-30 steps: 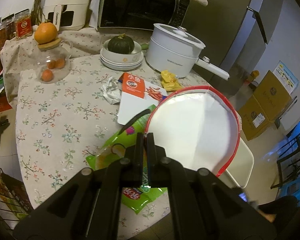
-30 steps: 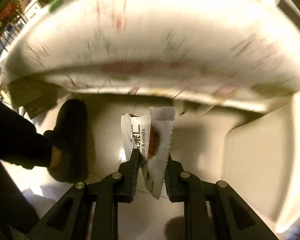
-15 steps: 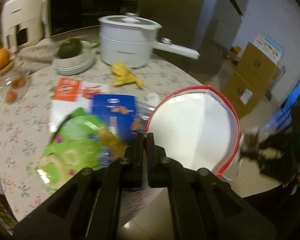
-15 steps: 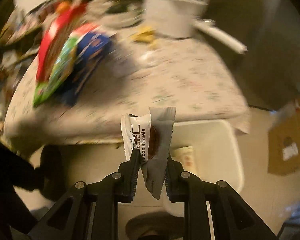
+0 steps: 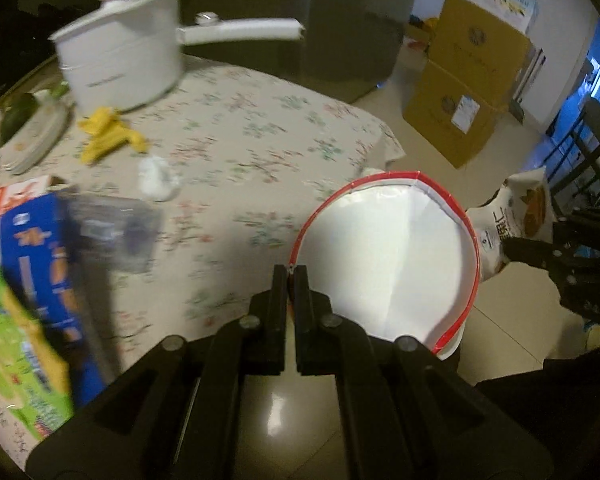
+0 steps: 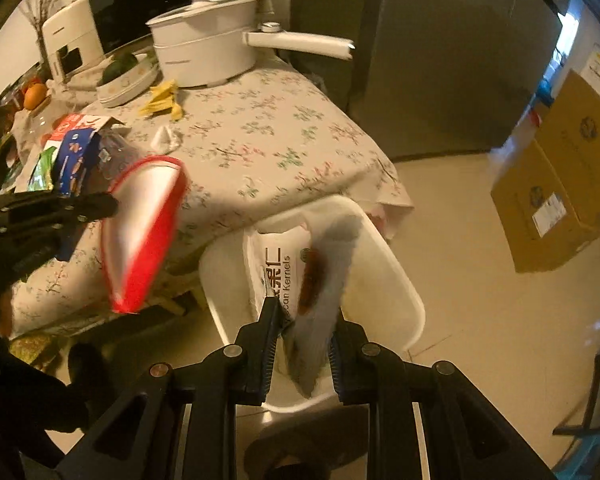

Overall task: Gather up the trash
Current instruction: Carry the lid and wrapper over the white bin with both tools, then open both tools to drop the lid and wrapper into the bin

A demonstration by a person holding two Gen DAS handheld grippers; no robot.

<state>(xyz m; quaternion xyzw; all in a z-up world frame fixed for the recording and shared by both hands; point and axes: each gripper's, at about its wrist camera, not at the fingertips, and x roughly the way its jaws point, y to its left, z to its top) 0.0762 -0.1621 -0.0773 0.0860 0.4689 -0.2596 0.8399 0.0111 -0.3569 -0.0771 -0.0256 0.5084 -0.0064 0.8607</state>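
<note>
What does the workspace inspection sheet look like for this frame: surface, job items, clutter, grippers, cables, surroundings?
Surface: round table under a floral cloth.
Job's things: red-rimmed paper bowl and pecan kernels wrapper are both held; white bin stands on the floor at the table edge, below the wrapper.
Clutter: yellow peel, crumpled tissue, blue snack bag, green snack bag, white pot.
Grippers: left hand-held gripper shut on the bowl rim; right hand-held gripper shut on the wrapper.
Cables: nothing seen.
Surroundings: cardboard boxes on the floor, microwave behind.
</note>
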